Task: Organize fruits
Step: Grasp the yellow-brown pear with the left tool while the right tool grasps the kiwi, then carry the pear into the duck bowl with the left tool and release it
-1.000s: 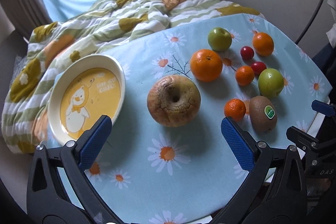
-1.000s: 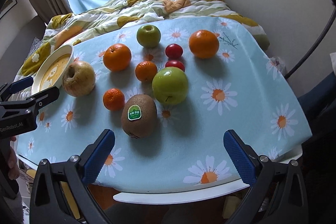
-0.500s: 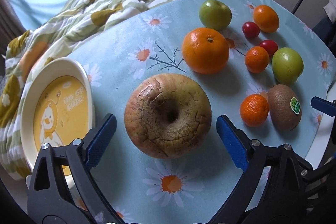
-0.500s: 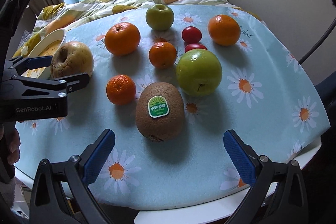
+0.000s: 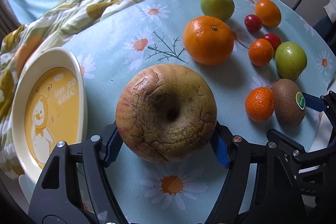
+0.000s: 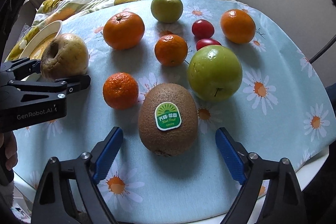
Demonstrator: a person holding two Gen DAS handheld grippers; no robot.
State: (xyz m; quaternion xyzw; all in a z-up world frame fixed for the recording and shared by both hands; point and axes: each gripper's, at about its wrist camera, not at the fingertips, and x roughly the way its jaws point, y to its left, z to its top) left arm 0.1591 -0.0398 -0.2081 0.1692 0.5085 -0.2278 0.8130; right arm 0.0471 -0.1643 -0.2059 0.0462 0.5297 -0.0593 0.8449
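Left gripper: my jaws have just been closing and now sit on both sides of the wrinkled apple; the blue pads look to touch its skin, so I hold it, and it rests on the cloth
Right gripper: my jaws have just been closing but stand apart from the kiwi, which lies between them with a gap on each side; nothing is held
Plate: cream rim, yellow duck picture, at 9 o'clock from the wrinkled apple, just beside it
Big orange: at 1 o'clock from the wrinkled apple
Small mandarin: at 10 o'clock from the kiwi, near it
Green apple: at 1 o'clock from the kiwi, near it
Tablecloth: light blue with daisies
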